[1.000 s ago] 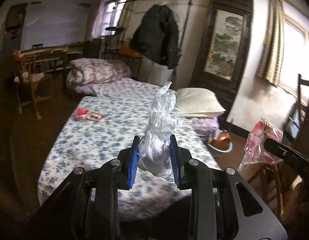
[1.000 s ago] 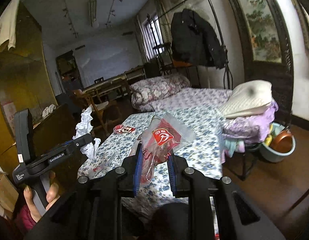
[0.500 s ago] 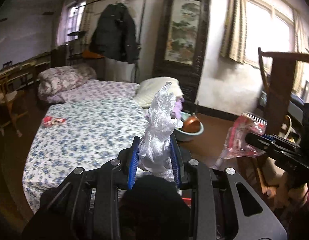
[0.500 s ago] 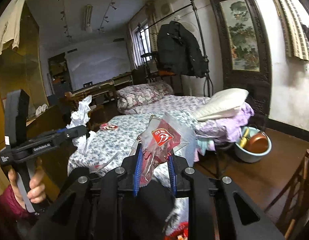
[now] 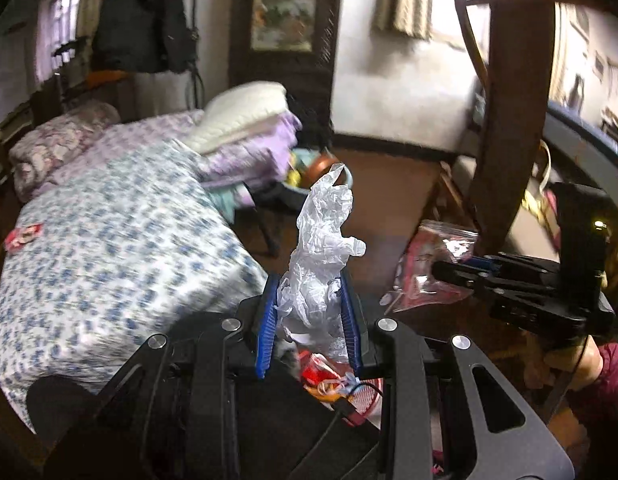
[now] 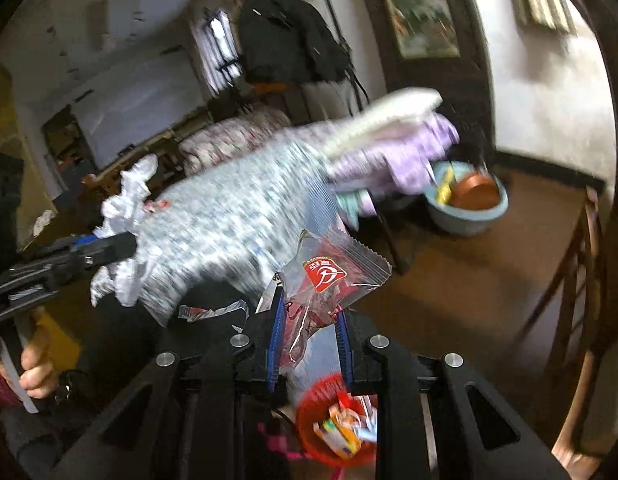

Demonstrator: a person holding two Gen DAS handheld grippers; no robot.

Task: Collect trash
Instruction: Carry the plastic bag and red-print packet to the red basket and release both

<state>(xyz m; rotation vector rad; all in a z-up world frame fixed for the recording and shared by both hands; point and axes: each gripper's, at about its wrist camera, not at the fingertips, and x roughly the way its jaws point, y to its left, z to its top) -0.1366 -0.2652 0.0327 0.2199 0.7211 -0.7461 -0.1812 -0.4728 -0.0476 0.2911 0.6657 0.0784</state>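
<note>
My left gripper (image 5: 311, 316) is shut on a crumpled white plastic bag (image 5: 323, 256) that sticks up between the blue pads. My right gripper (image 6: 309, 344) is shut on a clear snack wrapper with a red logo (image 6: 329, 276). A red trash basket (image 6: 337, 420) with several wrappers in it sits on the floor just below the right gripper; it also shows under the left gripper (image 5: 333, 380). Each gripper appears in the other's view, the right one (image 5: 441, 270) and the left one (image 6: 125, 246). A red wrapper (image 5: 23, 236) lies on the bed.
A bed with a blue floral sheet (image 5: 109, 248) is to the left, with a pillow and folded purple bedding (image 5: 249, 136). A blue basin with a brown bowl (image 6: 469, 204) stands on the wooden floor. A wooden chair (image 6: 577, 280) stands at the right.
Both grippers have swung right and tilted down, away from the bed and over the floor. The red trash basket has come into view below them. Both still hold their trash.
</note>
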